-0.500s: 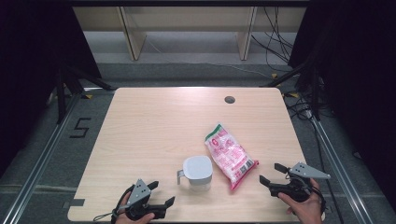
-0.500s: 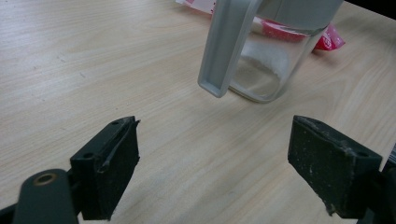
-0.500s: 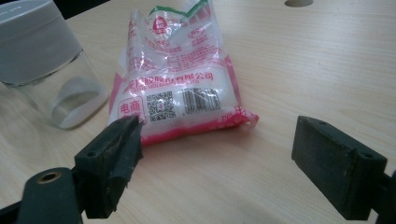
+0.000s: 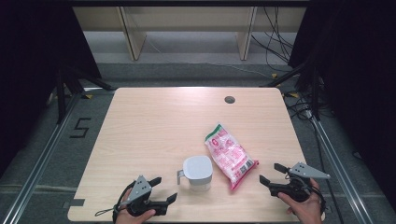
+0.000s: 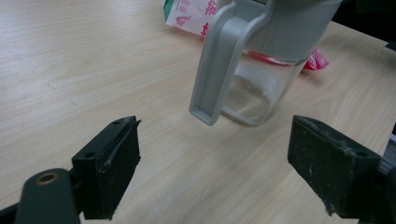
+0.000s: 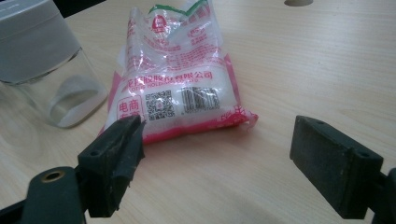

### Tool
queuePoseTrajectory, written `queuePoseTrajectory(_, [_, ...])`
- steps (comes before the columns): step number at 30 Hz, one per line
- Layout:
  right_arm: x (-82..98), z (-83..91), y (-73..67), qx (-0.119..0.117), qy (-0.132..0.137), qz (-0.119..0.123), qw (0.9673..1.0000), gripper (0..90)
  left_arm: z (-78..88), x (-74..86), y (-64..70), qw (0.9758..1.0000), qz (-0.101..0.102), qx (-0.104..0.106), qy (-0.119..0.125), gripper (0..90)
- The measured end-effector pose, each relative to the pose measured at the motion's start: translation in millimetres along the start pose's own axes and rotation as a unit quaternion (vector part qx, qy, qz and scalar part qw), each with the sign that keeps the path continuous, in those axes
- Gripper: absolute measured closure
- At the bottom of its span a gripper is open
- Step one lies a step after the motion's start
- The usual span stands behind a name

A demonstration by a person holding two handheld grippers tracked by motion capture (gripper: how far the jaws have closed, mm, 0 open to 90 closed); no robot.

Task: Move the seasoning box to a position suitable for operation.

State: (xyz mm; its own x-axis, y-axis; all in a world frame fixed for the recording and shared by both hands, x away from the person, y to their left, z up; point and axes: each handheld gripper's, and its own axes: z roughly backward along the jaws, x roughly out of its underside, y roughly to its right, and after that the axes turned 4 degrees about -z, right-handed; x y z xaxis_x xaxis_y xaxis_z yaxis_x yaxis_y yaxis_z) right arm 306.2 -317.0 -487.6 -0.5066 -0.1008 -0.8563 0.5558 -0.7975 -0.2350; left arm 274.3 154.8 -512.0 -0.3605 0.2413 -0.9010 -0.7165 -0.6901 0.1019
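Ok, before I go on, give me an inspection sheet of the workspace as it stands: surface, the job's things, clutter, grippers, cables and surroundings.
Surface: light wooden table, with a round cable hole near its far edge.
Job's things: clear jug with grey lid and handle, upright, a little white powder at its bottom; pink-printed bag of white granules lying flat just to its right, apparently touching it.
Clutter: nothing seen.
Grippers: left gripper open, holding nothing, pointing at the jug's handle; right gripper open, holding nothing, pointing at the bag's near end.
Cables: loop trailing from the left gripper; loose cables on the floor at the far right.
Surroundings: grey floor, pale shelf legs beyond the table, black curtains both sides.
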Motion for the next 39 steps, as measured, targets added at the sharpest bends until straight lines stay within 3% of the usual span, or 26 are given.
queuePoseTrajectory(4, [0.1,-0.1,-0.2,-0.003,0.003,-0.005,1.0,18.7,-5.1,-9.4,0.9,0.9998,-0.001,0.017,0.01,23.8])
queuePoseTrajectory(5, [0.1,-0.1,-0.2,-0.004,0.002,-0.006,1.0,18.8,-6.7,-14.5,-0.6,0.9995,-0.009,0.028,0.014,23.8])
queuePoseTrajectory(6, [-0.1,0.5,0.8,0.002,-0.004,0.002,1.0,18.9,-8.5,-21.8,-2.4,0.9991,-0.027,0.032,0.013,29.4])
queuePoseTrajectory(10, [0.2,-0.7,1.1,0.001,0.003,0.003,1.0,19.1,-11.6,-25.7,-2.3,0.9987,-0.034,0.034,0.016,32.4])
queuePoseTrajectory(11, [1.0,-1.8,-0.4,-0.004,0.002,-0.01,0.9999,19.3,-14.8,-26.2,-3.8,0.9983,-0.036,0.04,0.023,34.6])
queuePoseTrajectory(12, [0.8,-2.6,0.9,-0.003,0.003,0.0,1.0,19.4,-14.8,-26.2,-3.8,0.9983,-0.036,0.04,0.023,35.9])
queuePoseTrajectory(13, [0.8,-2.6,0.9,-0.003,0.003,0.0,1.0,19.4,-14.6,-27.2,-5.5,0.998,-0.049,0.036,0.012,35.9])
queuePoseTrajectory(14, [0.9,-3.5,0.8,-0.007,0.002,-0.002,1.0,19.4,-18.2,-27.9,-4.8,0.9978,-0.046,0.042,0.024,36.9])
queuePoseTrajectory(16, [0.4,-2.1,0.7,-0.006,-0.001,-0.001,1.0,19.7,-21.0,-30.5,-5.1,0.9978,-0.045,0.045,0.018,39.0])
queuePoseTrajectory(17, [1.0,-1.8,-2.1,-0.005,0.0,-0.014,0.9999,20.1,-22.3,-31.5,-4.6,0.9976,-0.048,0.047,0.017,40.8])
queuePoseTrajectory(21, [1.3,-2.9,-1.5,-0.011,0.003,-0.013,0.9999,20.4,-26.8,-35.9,-1.5,0.9964,-0.06,0.054,0.024,44.3])
queuePoseTrajectory(22, [1.0,-1.3,-2.6,-0.005,-0.007,-0.018,0.9998,20.4,-27.6,-36.7,-0.9,0.9961,-0.063,0.055,0.028,45.7])
queuePoseTrajectory(24, [1.2,-1.5,-2.4,-0.002,-0.006,-0.013,0.9999,20.6,-28.3,-37.9,-1.1,0.9957,-0.072,0.053,0.025,47.5])
queuePoseTrajectory(27, [1.1,-1.9,-2.4,-0.005,-0.006,-0.011,0.9999,20.6,-28.2,-37.3,-0.3,0.996,-0.069,0.048,0.031,52.6])
queuePoseTrajectory(29, [0.9,-1.6,-3.0,-0.007,-0.008,-0.015,0.9998,20.7,-26.9,-37.1,1.2,0.9957,-0.063,0.058,0.035,57.0])
queuePoseTrajectory(31, [0.9,-2.0,-2.3,-0.006,-0.006,-0.011,0.9999,20.8,-26.7,-37.8,3.5,0.9945,-0.079,0.061,0.033,59.2])
queuePoseTrajectory(35, [0.9,-1.1,-2.9,-0.007,-0.007,-0.017,0.9998,20.9,-27.0,-40.5,7.2,0.9936,-0.08,0.072,0.036,61.2])
queuePoseTrajectory(39, [0.3,-2.7,0.2,-0.001,0.002,0.006,1.0,21.1,-28.8,-42.5,9.0,0.9921,-0.096,0.075,0.028,63.1])
